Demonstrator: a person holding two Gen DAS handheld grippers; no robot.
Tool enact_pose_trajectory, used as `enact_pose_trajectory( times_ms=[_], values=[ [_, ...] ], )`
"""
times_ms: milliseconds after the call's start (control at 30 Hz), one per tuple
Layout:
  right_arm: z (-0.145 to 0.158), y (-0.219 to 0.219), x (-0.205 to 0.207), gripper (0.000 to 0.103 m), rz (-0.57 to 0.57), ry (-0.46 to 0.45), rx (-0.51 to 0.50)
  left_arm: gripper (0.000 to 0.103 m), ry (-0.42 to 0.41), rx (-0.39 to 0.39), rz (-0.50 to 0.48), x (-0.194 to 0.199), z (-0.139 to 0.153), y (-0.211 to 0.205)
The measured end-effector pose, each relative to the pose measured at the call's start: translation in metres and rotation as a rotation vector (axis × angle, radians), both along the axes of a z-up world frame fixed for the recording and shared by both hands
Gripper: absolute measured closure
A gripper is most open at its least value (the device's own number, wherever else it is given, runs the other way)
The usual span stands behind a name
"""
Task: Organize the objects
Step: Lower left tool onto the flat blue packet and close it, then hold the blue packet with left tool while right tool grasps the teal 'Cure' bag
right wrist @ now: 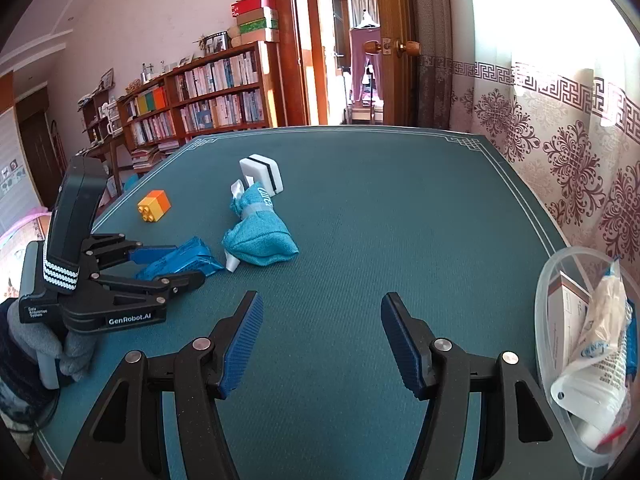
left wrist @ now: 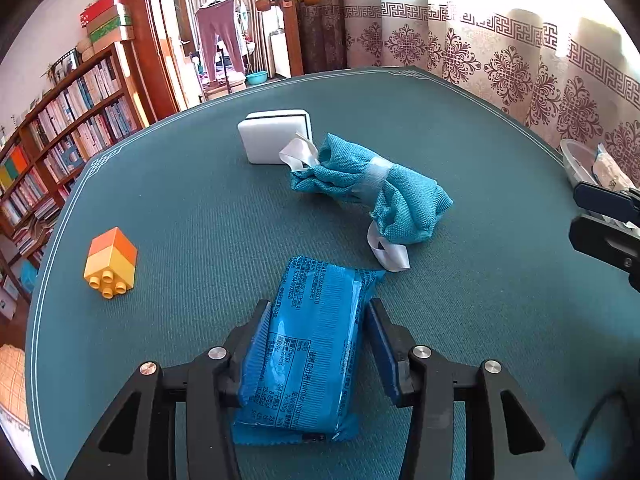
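Nearest in the left wrist view, the left gripper [left wrist: 316,324] has its two fingers pressed against the sides of a blue snack packet [left wrist: 308,344] lying on the teal table [left wrist: 480,128]; small white print covers the wrapper, too small to read here; only this view shows that print. Seen from the right wrist view, the right gripper [right wrist: 322,340] hangs over bare table with its jaws wide apart and nothing between them; just right of it, at the table's near right edge, stands a clear plastic tub [right wrist: 546,280] holding a white tube and a carton, which the left view catches only at its far right margin; this view alone shows the left gripper's body, lettered "GenRobot.AI". Farther out lies a blue cloth pouch [left wrist: 376,188] tied with white ribbon; left of it sits an orange and yellow toy brick [left wrist: 111,258]; beyond the pouch, touching its ribbon, stands a white box [left wrist: 276,140]; a bookshelf [right wrist: 208,92] lines the far wall.
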State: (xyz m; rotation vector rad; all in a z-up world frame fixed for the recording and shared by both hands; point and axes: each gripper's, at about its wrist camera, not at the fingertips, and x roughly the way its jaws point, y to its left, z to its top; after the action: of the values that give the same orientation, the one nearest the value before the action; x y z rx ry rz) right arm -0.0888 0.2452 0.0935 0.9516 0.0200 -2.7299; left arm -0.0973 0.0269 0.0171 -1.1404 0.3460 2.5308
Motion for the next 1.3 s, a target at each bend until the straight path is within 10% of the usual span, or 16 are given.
enact_pose_trajectory(
  times_ms=[833,1300],
  values=[
    [-0.034,-0.083,-0.131,0.040,0.111,-0.153,-0.022,0.060,0.010,0.163,0.150,-0.006,0.015,-0.040],
    [-0.037,-0.082,-0.113,0.056,0.101,-0.137,0.004,0.060,-0.003,0.152,0.156,-0.007,0.010,-0.040]
  ],
)
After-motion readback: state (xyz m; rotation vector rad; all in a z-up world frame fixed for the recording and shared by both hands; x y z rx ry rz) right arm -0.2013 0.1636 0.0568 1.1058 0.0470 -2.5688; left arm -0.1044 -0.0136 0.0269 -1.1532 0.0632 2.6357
